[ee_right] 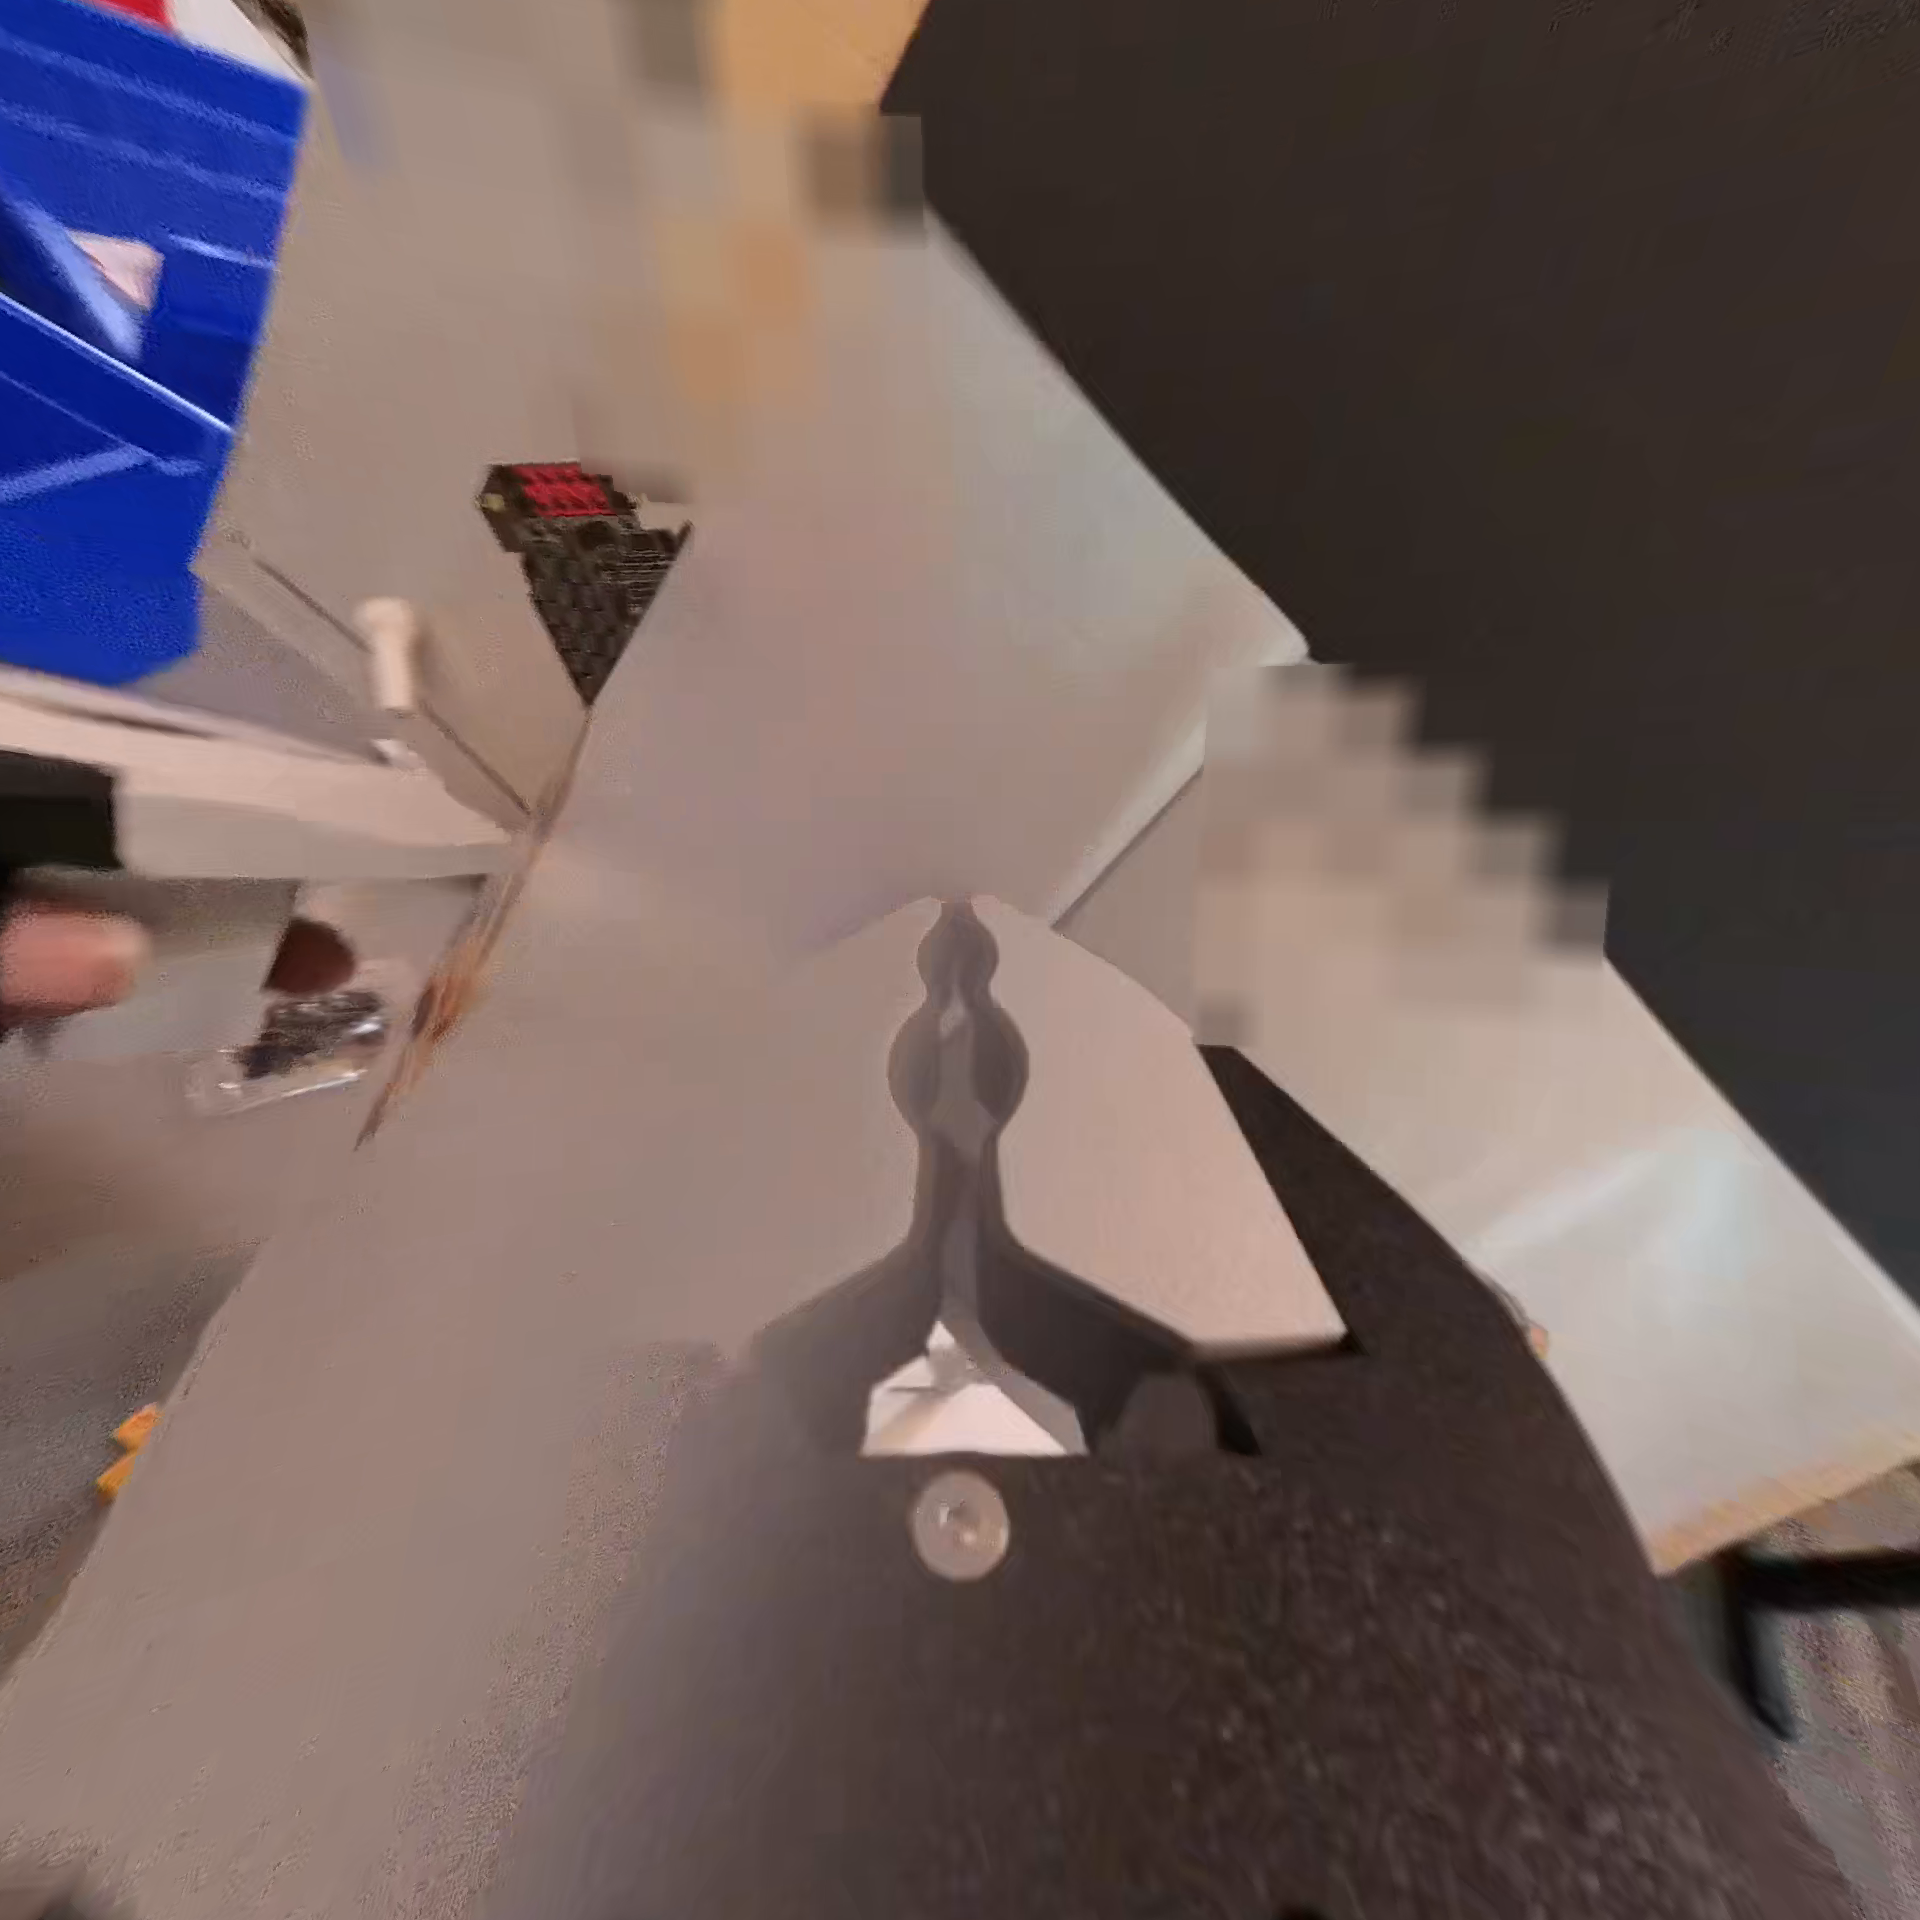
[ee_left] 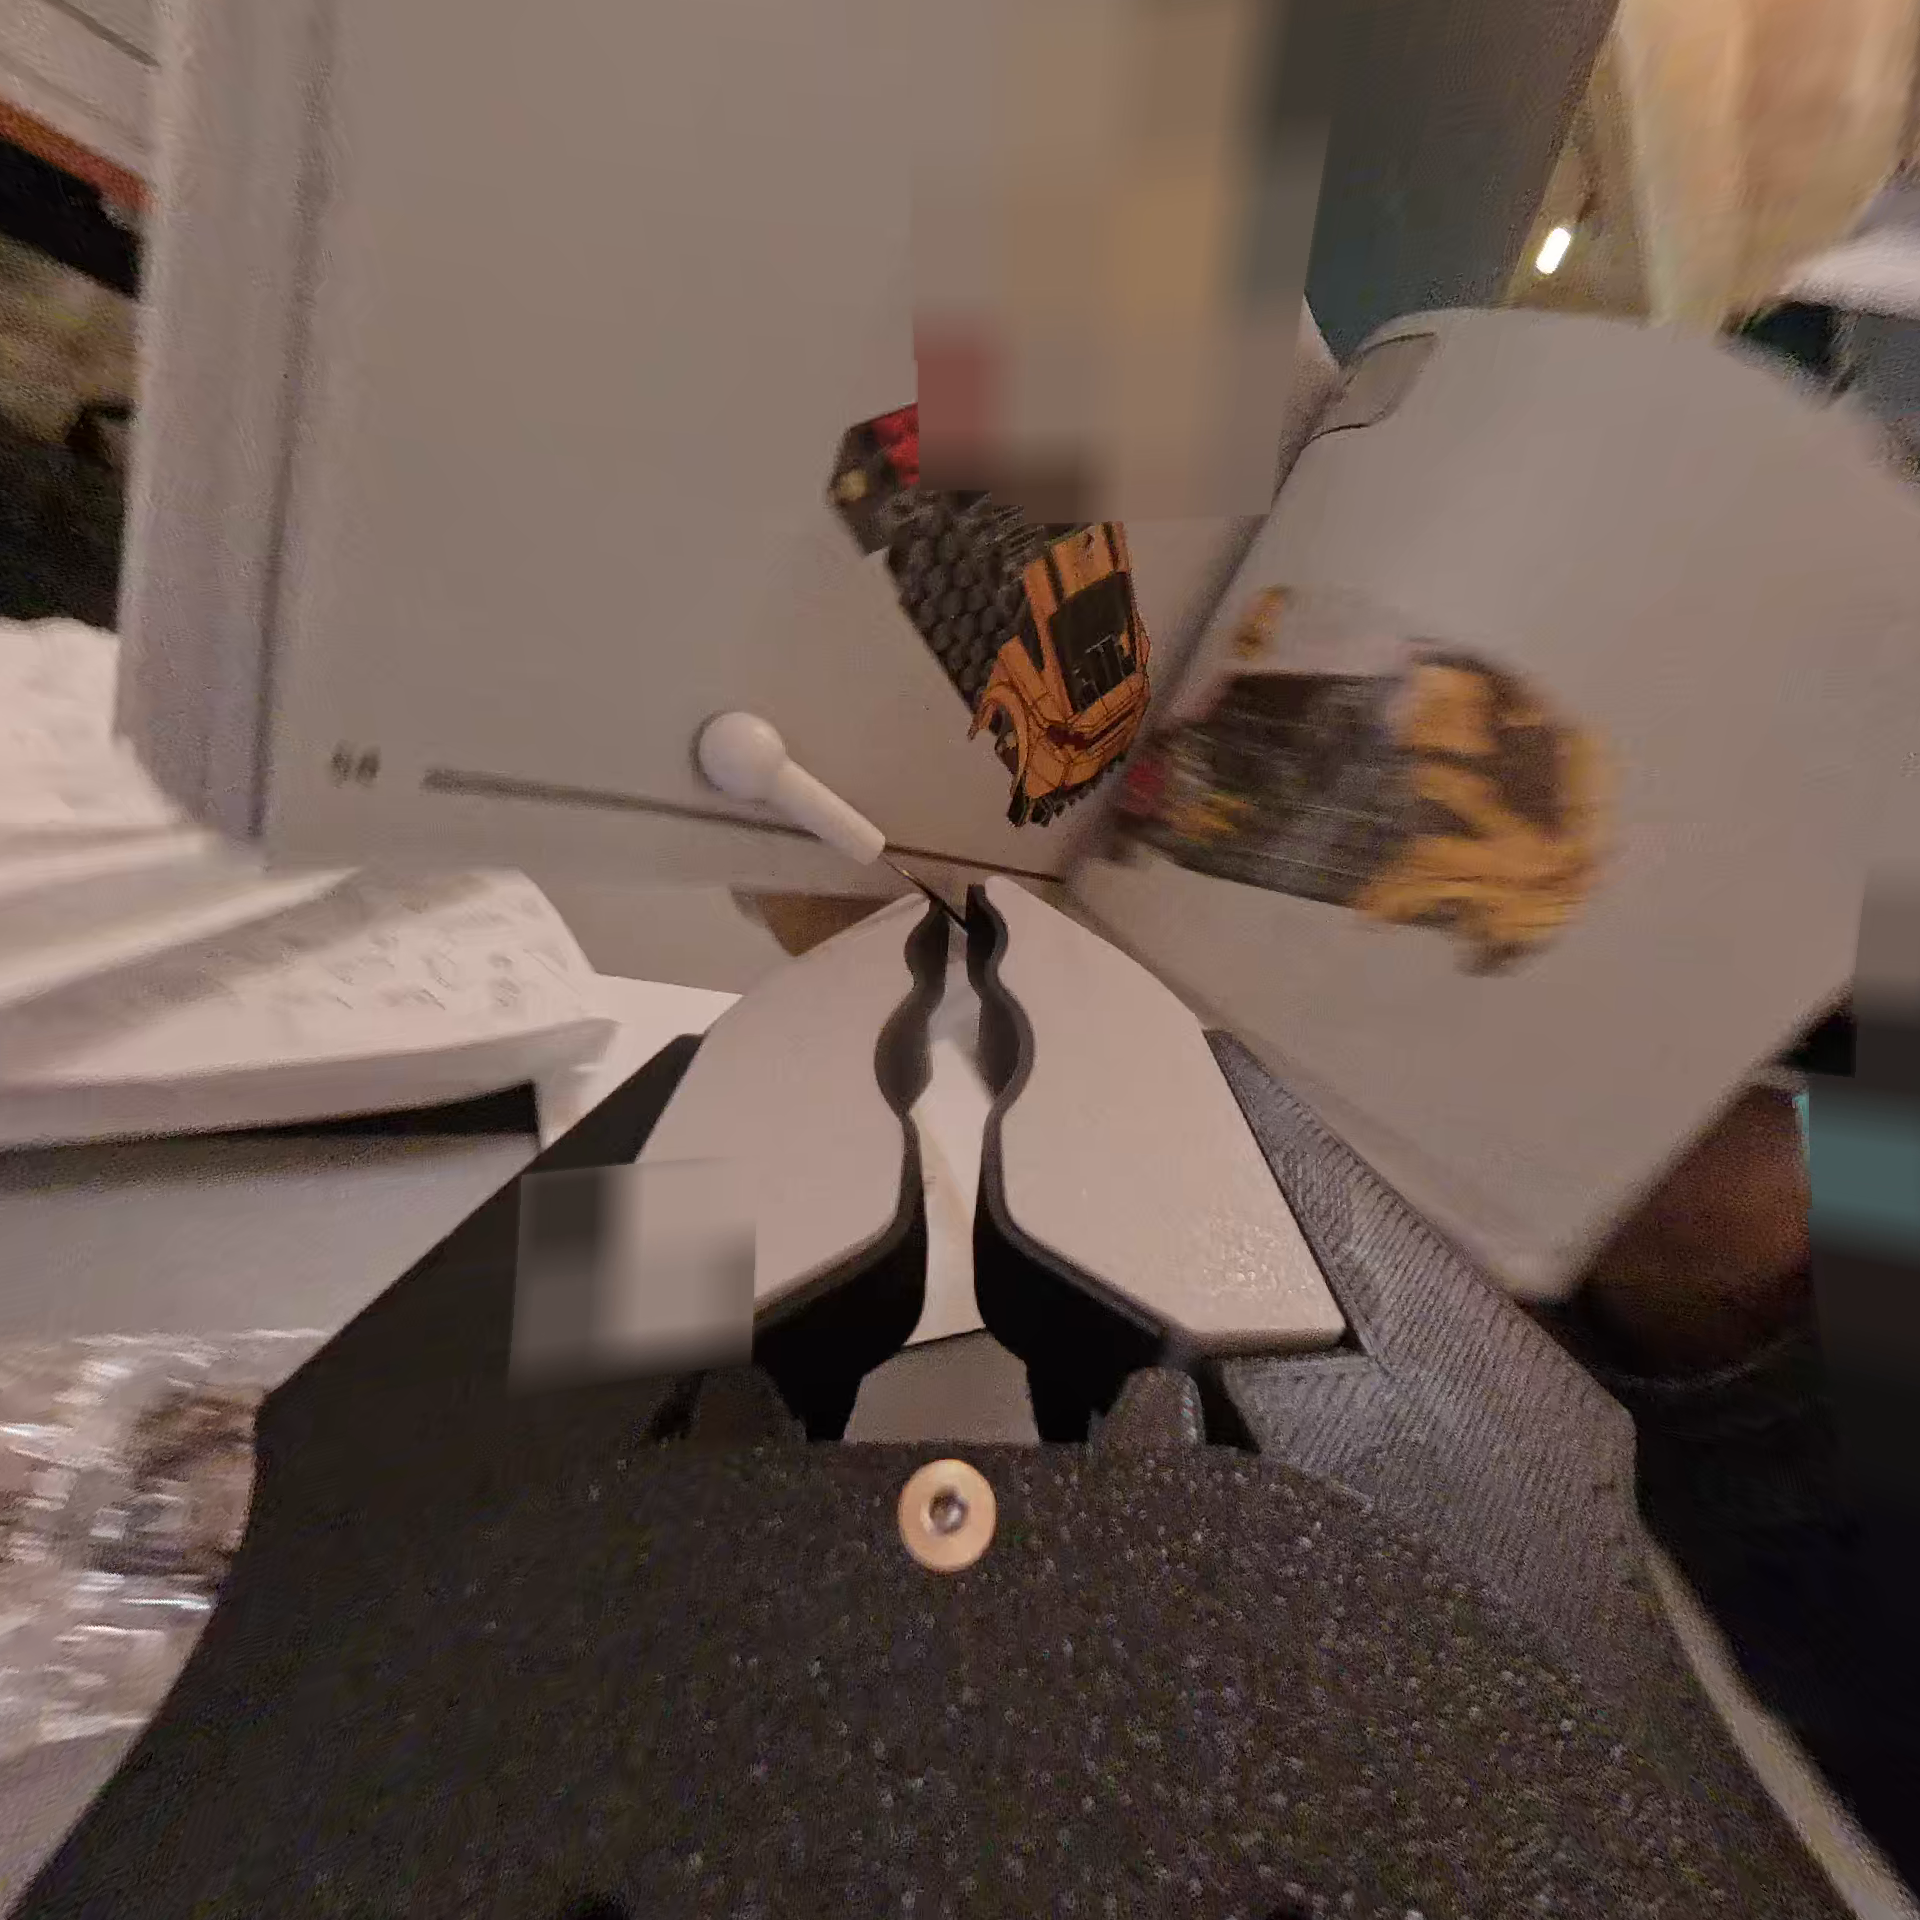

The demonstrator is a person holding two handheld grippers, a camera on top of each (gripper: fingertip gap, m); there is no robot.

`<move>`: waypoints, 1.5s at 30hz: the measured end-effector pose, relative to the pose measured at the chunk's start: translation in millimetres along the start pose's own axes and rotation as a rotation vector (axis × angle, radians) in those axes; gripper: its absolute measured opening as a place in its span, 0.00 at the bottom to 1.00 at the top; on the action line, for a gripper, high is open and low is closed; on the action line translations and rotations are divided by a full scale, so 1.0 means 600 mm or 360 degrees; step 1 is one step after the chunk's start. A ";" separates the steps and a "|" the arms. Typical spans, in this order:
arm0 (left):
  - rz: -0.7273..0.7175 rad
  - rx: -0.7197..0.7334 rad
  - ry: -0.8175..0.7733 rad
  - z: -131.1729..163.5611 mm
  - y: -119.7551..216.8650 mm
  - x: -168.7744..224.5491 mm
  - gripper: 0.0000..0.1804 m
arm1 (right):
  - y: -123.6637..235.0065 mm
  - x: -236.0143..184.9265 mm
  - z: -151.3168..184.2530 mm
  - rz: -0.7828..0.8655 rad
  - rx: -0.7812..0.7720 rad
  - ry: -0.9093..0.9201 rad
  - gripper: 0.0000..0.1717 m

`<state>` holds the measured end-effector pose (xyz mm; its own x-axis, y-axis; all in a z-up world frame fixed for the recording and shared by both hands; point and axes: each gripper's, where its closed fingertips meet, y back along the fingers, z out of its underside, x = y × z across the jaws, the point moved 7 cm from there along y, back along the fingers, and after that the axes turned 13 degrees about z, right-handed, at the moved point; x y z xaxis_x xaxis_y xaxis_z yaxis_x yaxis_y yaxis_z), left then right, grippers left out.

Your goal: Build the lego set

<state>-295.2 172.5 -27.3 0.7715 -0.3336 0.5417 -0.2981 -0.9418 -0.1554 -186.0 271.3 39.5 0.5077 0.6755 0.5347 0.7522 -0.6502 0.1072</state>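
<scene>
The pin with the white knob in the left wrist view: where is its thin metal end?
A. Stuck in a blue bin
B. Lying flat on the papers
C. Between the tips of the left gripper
C: the pin slants down from its white knob, and its thin metal end runs in between the left gripper fingertips.

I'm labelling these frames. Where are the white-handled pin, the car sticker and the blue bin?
White-handled pin [ee_left: 774, 774]: left wrist view, on its handle.
Car sticker [ee_left: 1081, 665]: left wrist view, on the orange car.
Blue bin [ee_right: 104, 416]: right wrist view, on its side wall.
</scene>
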 end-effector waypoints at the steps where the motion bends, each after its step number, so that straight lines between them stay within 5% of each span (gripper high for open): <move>1: 0.0041 0.0073 0.0104 0.007 0.003 -0.003 0.02 | -0.004 -0.004 -0.004 0.0031 -0.0004 0.0037 0.00; 9: 0.0434 0.0772 0.0840 0.078 0.002 -0.031 0.01 | -0.018 -0.043 -0.022 0.0077 0.0036 0.0247 0.02; 17: 0.0432 0.1072 0.0889 0.099 -0.005 -0.014 0.01 | -0.036 -0.069 -0.046 0.0028 -0.0001 0.0330 0.00; 23: 0.0069 0.0676 0.0180 0.050 0.001 0.015 0.01 | -0.044 -0.090 -0.070 -0.0104 -0.0014 0.0388 0.01; 27: -0.0137 0.0268 -0.0491 0.012 -0.017 0.038 0.01 | -0.046 -0.079 -0.072 -0.0248 -0.0080 0.0203 0.00; 31: -0.0199 -0.0111 -0.0881 -0.016 -0.047 0.046 0.02 | -0.051 -0.057 -0.077 -0.0459 -0.0194 -0.0015 0.00; 37: -0.0236 -0.0400 -0.1042 -0.032 -0.057 0.039 0.03 | -0.012 0.020 -0.081 -0.0445 -0.0038 -0.0191 0.00; 41: -0.0248 -0.0424 -0.1065 -0.032 -0.057 0.040 0.03 | 0.009 0.048 -0.027 -0.0137 -0.0149 0.0066 0.00; 45: -0.0297 -0.0429 -0.1109 -0.030 -0.059 0.045 0.03 | 0.006 0.018 0.014 -0.0165 -0.0093 0.0256 0.00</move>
<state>-273.7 197.3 7.5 0.9717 -0.2034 -0.1201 -0.1858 -0.9722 0.1427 -174.3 279.4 38.6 0.3519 0.6785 0.6448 0.7689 -0.6024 0.2143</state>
